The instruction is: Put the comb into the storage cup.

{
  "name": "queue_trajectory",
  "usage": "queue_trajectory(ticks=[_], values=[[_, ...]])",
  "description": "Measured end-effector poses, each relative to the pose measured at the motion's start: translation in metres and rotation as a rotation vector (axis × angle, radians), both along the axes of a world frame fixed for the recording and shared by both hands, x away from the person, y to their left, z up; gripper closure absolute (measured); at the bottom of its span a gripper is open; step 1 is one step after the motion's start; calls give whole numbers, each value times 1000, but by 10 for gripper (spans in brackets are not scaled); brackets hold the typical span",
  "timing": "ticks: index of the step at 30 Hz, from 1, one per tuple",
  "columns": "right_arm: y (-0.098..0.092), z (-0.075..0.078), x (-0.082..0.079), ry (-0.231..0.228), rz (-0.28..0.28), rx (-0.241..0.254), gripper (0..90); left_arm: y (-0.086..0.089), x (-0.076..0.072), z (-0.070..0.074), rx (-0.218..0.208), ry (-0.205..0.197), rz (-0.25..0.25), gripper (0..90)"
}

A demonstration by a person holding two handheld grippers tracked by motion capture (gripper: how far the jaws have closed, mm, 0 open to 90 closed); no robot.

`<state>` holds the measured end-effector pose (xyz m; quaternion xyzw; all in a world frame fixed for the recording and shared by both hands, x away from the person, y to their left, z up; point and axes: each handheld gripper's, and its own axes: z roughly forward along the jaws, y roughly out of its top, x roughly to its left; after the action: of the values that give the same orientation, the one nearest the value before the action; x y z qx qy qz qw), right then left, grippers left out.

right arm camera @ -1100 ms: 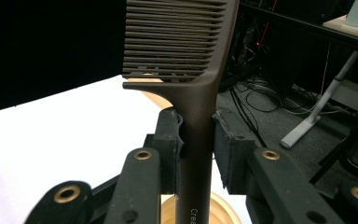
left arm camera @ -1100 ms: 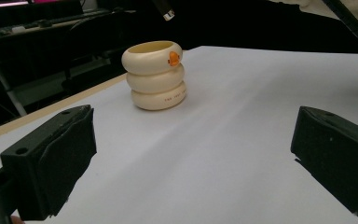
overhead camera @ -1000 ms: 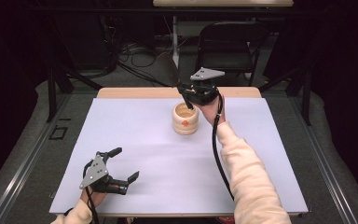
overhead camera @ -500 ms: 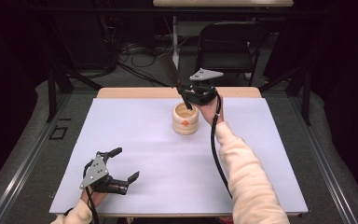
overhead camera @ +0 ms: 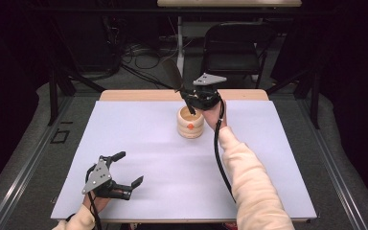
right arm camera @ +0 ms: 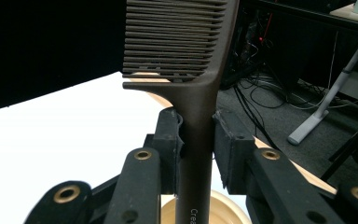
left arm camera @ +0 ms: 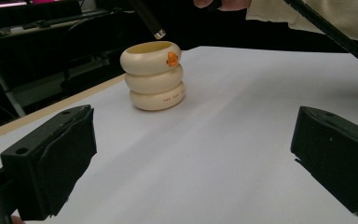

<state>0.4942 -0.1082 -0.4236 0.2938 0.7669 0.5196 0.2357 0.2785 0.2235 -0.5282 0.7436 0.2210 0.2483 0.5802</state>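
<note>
Comb point(right arm camera: 193, 70) unmoved – handle "Crea…", holder point(left arm camera: 154, 74) print unreadable

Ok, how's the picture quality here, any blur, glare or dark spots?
High view: table evenly lit, surroundings dark. Left gripper view: near jaws soft, holder sharp. Right gripper view: comb sharp, white tabletop washed out.
</note>
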Motion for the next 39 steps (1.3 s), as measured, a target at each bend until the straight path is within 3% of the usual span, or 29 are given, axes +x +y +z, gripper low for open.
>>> queue_trajectory(ticks=[14, 39], values=[[3, -14, 7, 41, -10, -22, 722, 1, 1, -1, -4, 6, 3, 2], [2, -29, 13, 65, 7, -18, 722, 2, 2, -1, -11, 9, 7, 2]])
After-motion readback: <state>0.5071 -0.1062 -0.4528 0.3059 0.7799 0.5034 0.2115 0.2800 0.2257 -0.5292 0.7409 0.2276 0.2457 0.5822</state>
